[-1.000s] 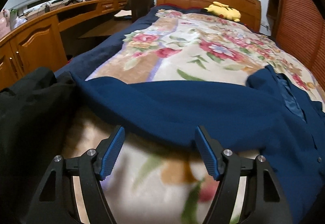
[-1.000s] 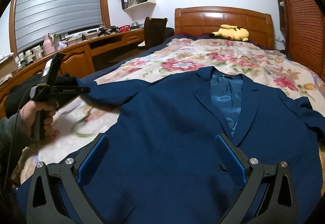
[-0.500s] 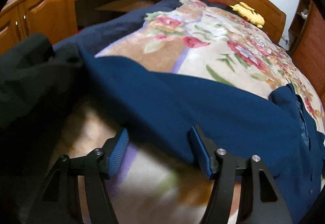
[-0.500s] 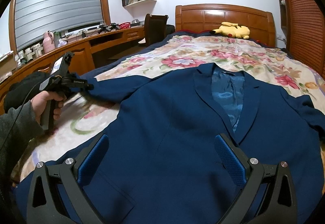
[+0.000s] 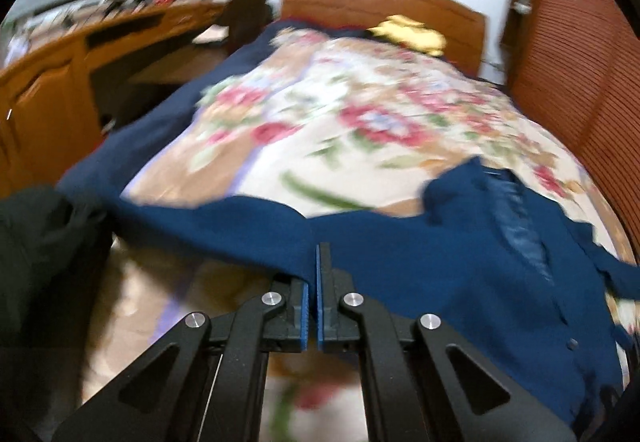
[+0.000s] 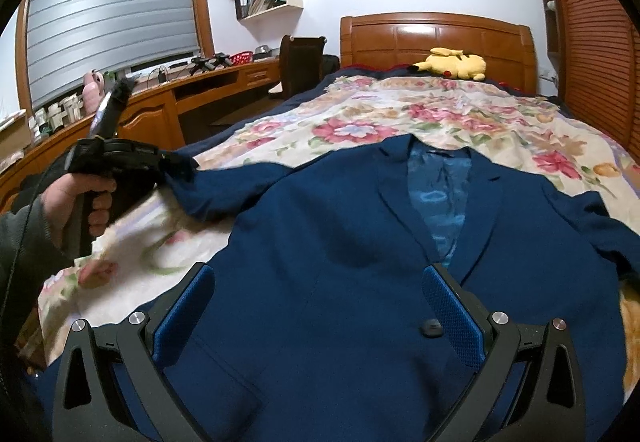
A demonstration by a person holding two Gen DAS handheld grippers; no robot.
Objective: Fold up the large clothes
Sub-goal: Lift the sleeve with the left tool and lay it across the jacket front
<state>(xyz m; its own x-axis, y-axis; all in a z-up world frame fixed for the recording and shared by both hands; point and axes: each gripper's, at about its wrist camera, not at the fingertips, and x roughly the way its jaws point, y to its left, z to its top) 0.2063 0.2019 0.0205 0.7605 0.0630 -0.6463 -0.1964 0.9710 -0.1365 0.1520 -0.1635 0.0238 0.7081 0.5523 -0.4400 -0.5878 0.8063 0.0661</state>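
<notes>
A navy blue suit jacket (image 6: 320,262) lies face up on the floral bedspread (image 6: 400,113), collar toward the headboard, its blue lining showing. Its left sleeve (image 5: 224,226) stretches out toward the bed's left edge. My left gripper (image 5: 313,266) is shut on the sleeve's near edge; in the right wrist view it (image 6: 176,165) pinches the sleeve end, lifted slightly off the bed. My right gripper (image 6: 320,306) is open and empty, hovering over the jacket's front near a button (image 6: 430,328).
A black garment (image 5: 36,254) is heaped at the bed's left edge. A yellow plush toy (image 6: 452,63) lies by the wooden headboard (image 6: 436,37). A wooden desk (image 6: 160,109) and chair (image 6: 300,61) stand left of the bed; a slatted wardrobe (image 6: 596,41) stands on the right.
My left gripper moved onto the sleeve's edge and closed on it, then lifted it slightly. My right gripper stayed open over the jacket's front.
</notes>
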